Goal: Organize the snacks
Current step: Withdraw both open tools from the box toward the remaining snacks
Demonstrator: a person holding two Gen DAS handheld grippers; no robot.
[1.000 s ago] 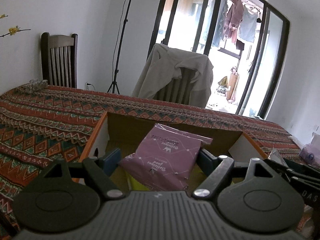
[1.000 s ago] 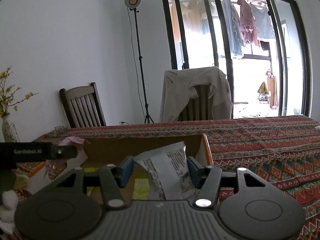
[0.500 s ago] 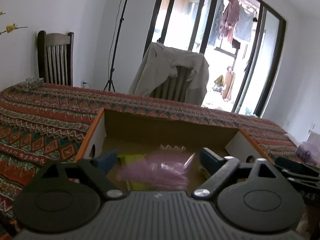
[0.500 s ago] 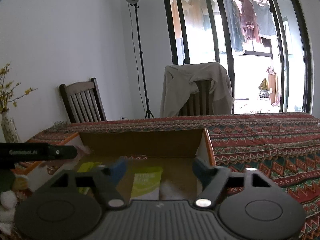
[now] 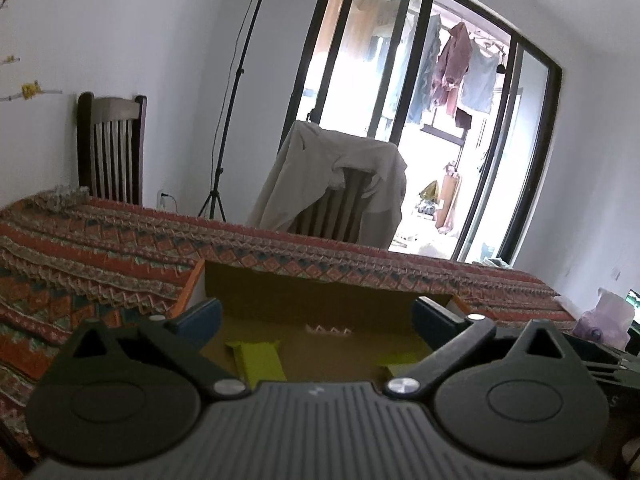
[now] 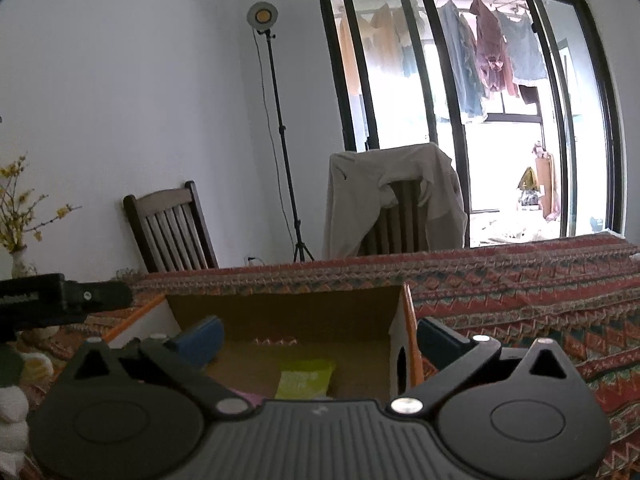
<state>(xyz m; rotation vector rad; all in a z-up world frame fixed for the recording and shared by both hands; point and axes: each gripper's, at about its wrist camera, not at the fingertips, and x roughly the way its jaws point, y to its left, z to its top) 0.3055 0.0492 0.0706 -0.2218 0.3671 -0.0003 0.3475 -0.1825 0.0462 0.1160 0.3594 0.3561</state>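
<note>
Hovering over the open brown cardboard box (image 5: pixel 320 296) with orange outer walls, both grippers are pointing slightly downward. The left gripper (image 5: pixel 316 320), of black ribbed plastic with blue pads, is standing fully spread, and nothing is sitting between its fingers. The right gripper (image 6: pixel 318 336) is of the same make; its jaws are opening at this moment, and between them there is only air above the box.

The box is resting on a woven tablecloth (image 5: pixel 100 260) with red, orange and teal zigzag bands, which is looking rough and ribbed. Inside the box, flat glossy yellow-green snack packets (image 5: pixel 260 360) are lying on the cardboard floor. In the right wrist view one such packet (image 6: pixel 306 378) is lying near the middle of the floor, and a small corner of a pink packet (image 6: pixel 250 397) is showing just at the gripper body. A white saw-tooth packet edge (image 5: pixel 328 330) is standing against the far wall.

The walls of the box are straight and thin. The right gripper's outer finger is hanging outside the right wall, which has a round hole (image 6: pixel 402 360). Beyond the far wall the cloth is running free to the table edge, where two dark slatted wooden chairs (image 6: pixel 172 232) are standing, one draped with a beige jacket (image 6: pixel 392 196).
</note>
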